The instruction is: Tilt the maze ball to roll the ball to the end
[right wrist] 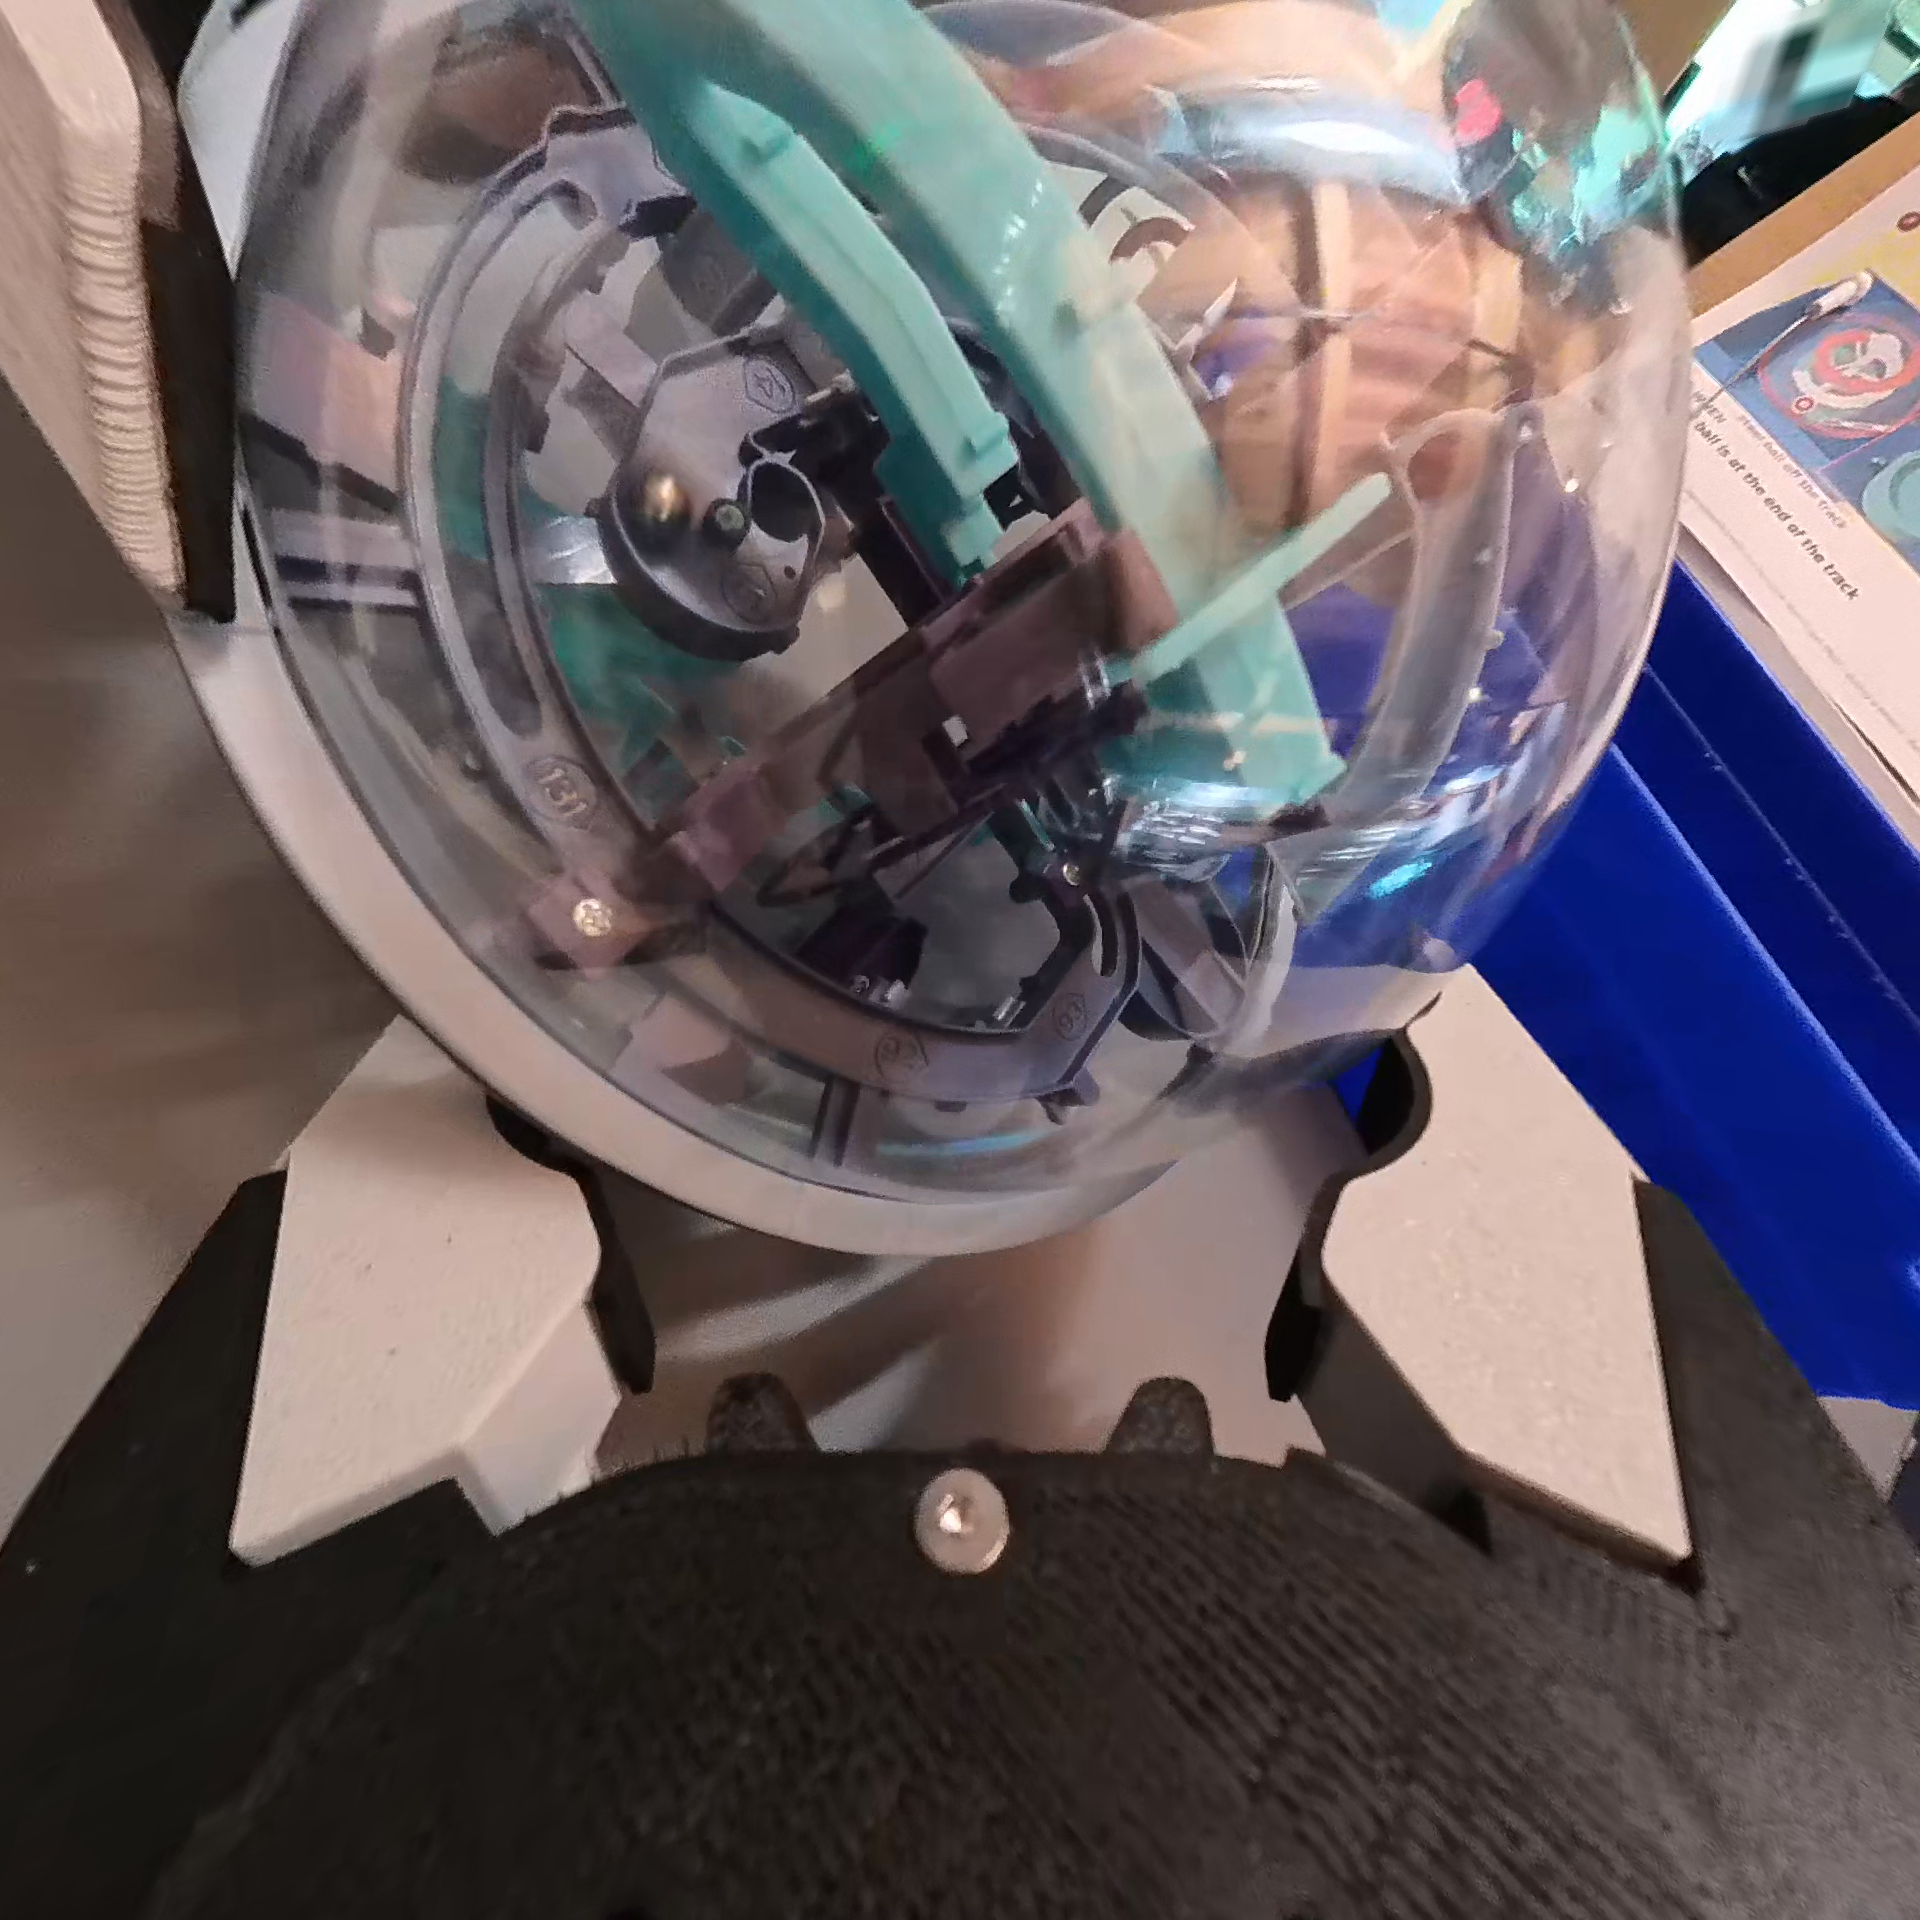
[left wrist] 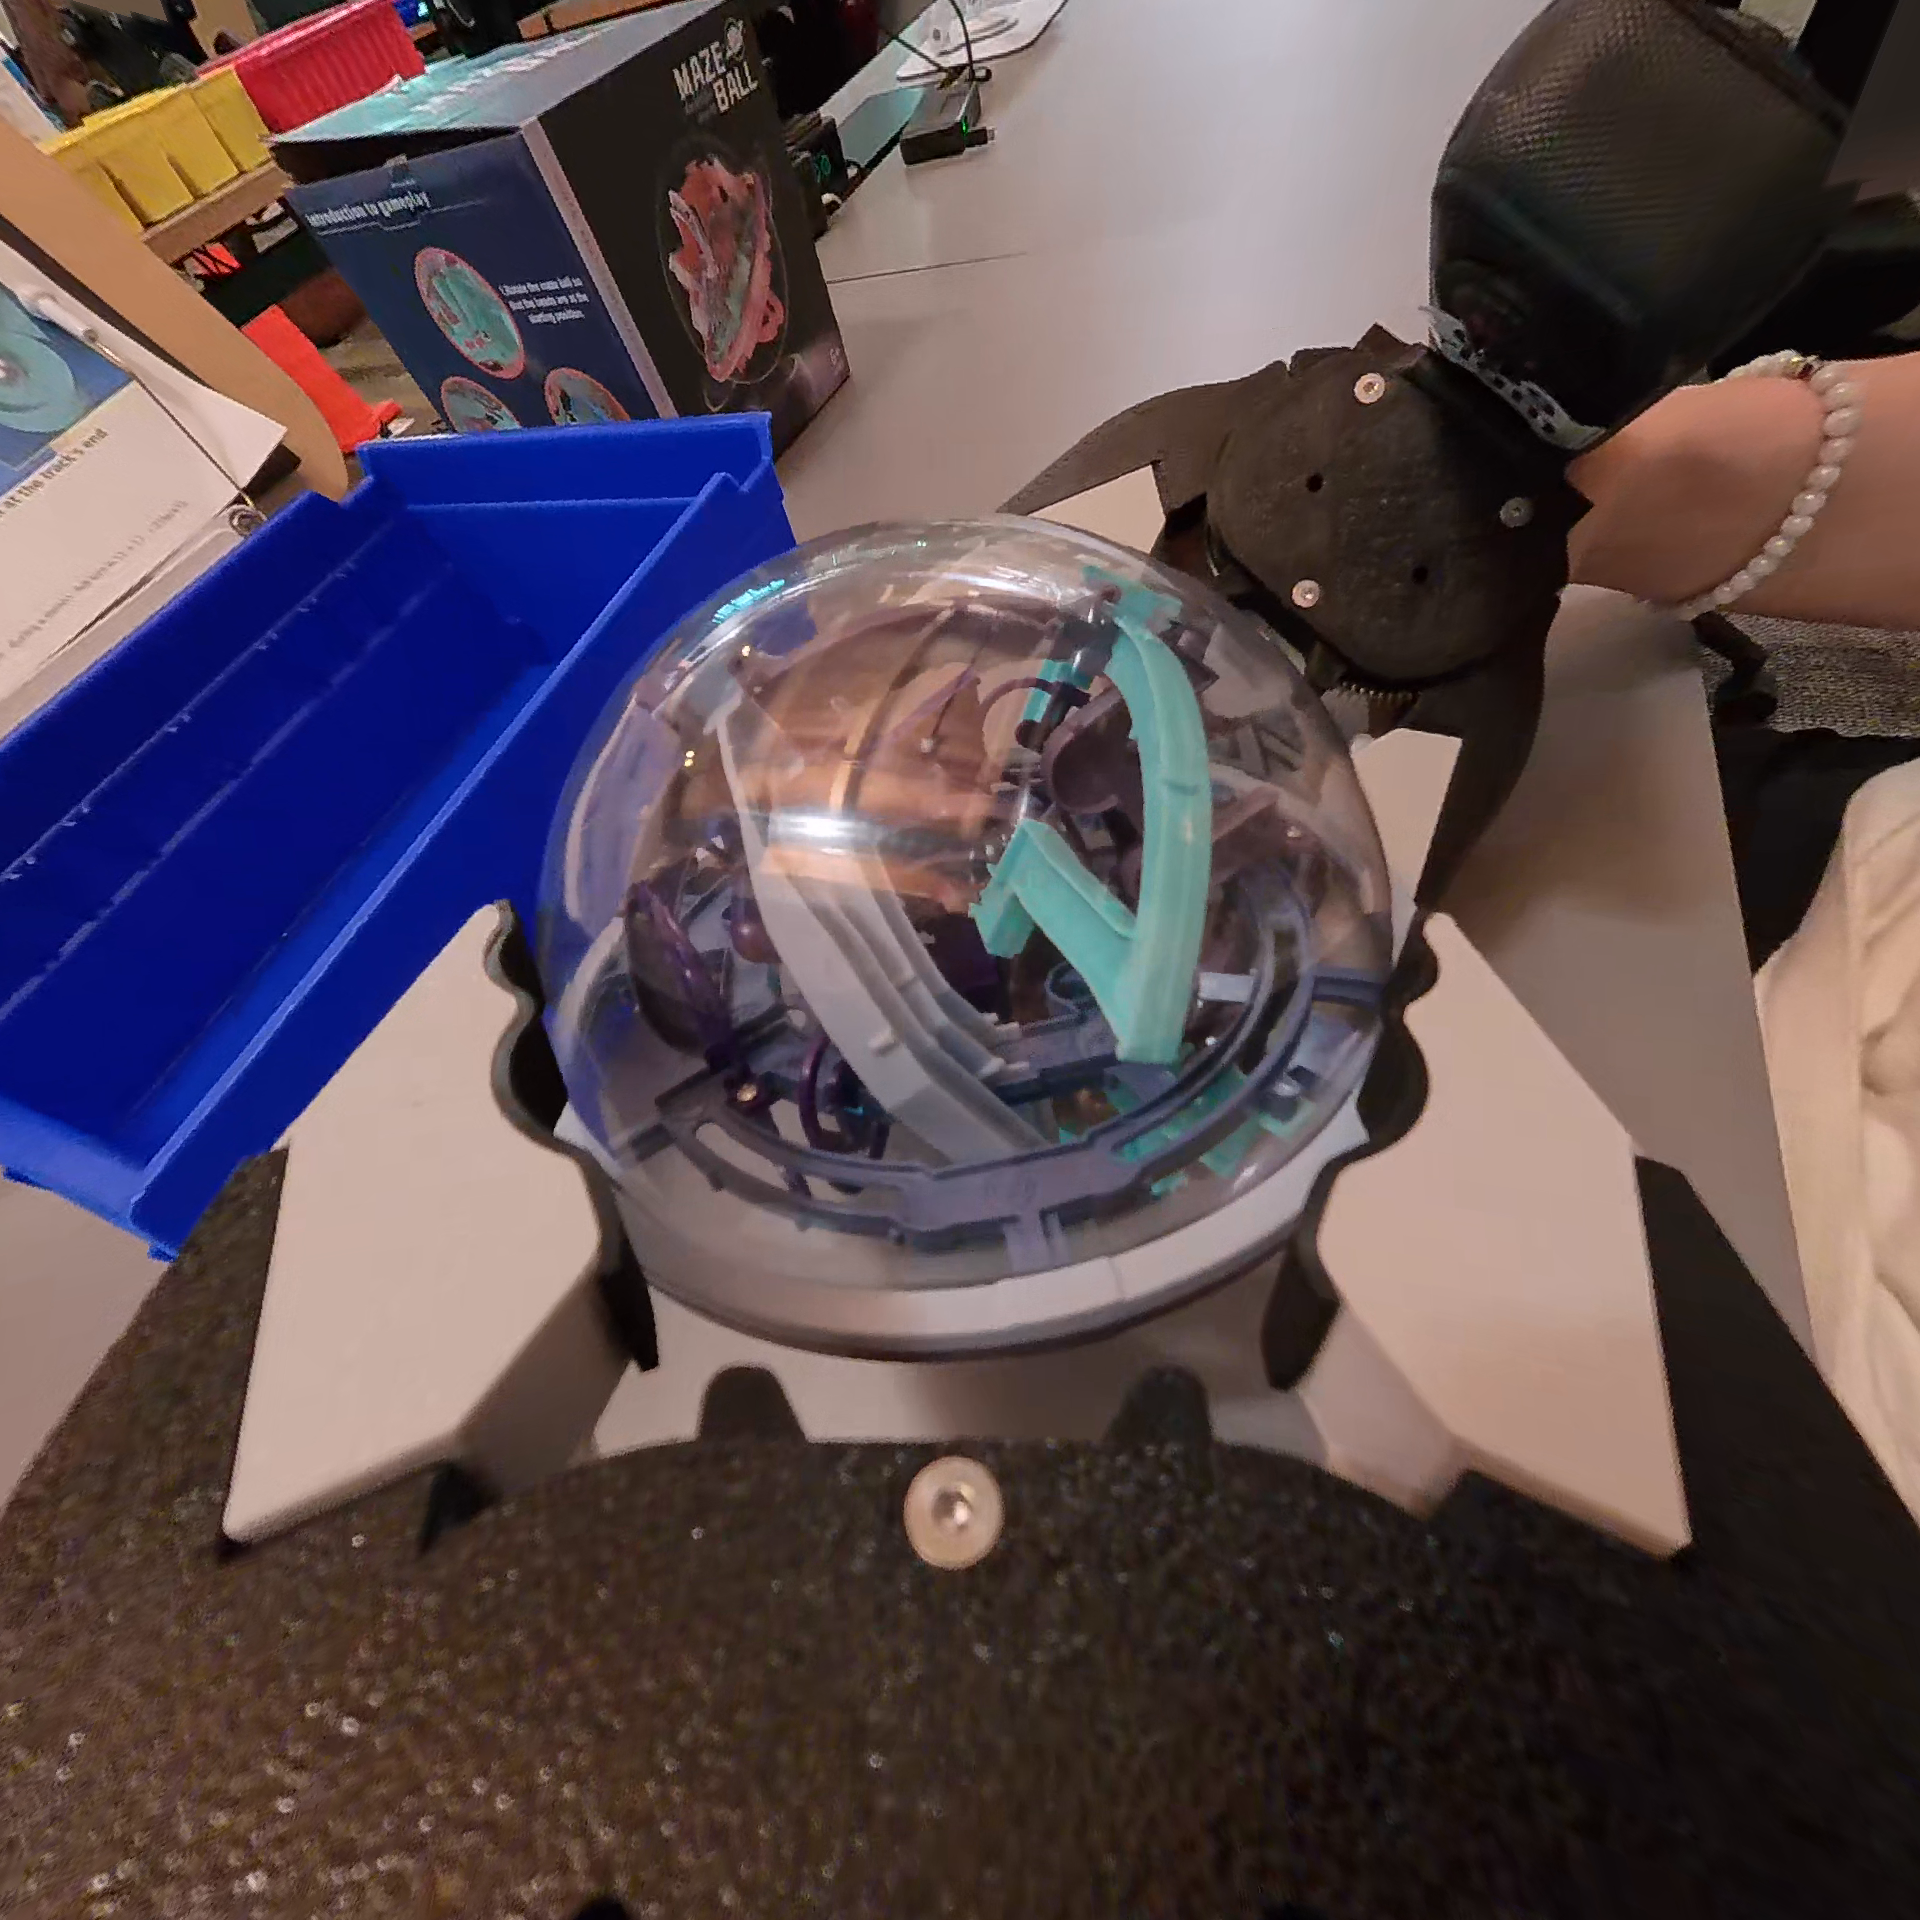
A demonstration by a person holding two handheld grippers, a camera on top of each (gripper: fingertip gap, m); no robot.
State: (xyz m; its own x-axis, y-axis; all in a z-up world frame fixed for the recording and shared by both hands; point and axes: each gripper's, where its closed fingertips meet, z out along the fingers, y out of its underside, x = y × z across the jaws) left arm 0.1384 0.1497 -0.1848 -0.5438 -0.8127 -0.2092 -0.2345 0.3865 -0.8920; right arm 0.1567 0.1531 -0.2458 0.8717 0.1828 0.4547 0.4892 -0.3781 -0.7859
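The maze ball (left wrist: 966,935) is held above the worktop (left wrist: 1143,270), clamped between the pads of the left claw (left wrist: 961,1049) and the right claw (right wrist: 961,1122). The small steel ball (right wrist: 662,501) sits in a dark cup, so tilting is under way. The next move calls for slow, joint rotation. A blue bin (left wrist: 312,748) crowds the left side; the right is open.
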